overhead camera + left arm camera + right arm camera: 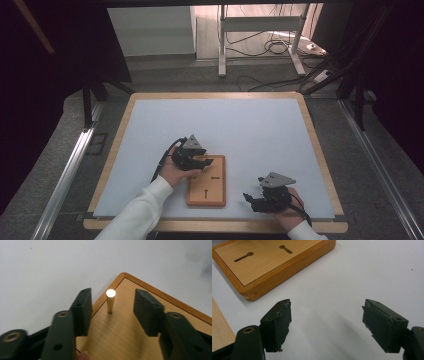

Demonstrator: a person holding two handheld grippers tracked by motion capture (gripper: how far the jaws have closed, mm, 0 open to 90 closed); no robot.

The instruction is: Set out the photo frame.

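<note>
Left gripper (112,311) wide open, brass peg (110,301) upright between its jaws untouched, near wooden board (130,330) corner edge. Right gripper (325,325) wide open over bare surface (362,272), board ahead-left, apart.

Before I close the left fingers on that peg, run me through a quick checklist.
1. Left gripper open: ok, fingers spread.
2. Peg between the fingers: ok, roughly centred, touching neither.
3. Peg upright in the wooden board: ok, standing near the board's corner.
4. Fingers far enough forward to grip: cannot tell; the peg may sit just beyond the tips.
5. Right gripper out of the way: ok, open over the white mat, beside the board.
6. Board steady: cannot tell, nothing holds it.
</note>
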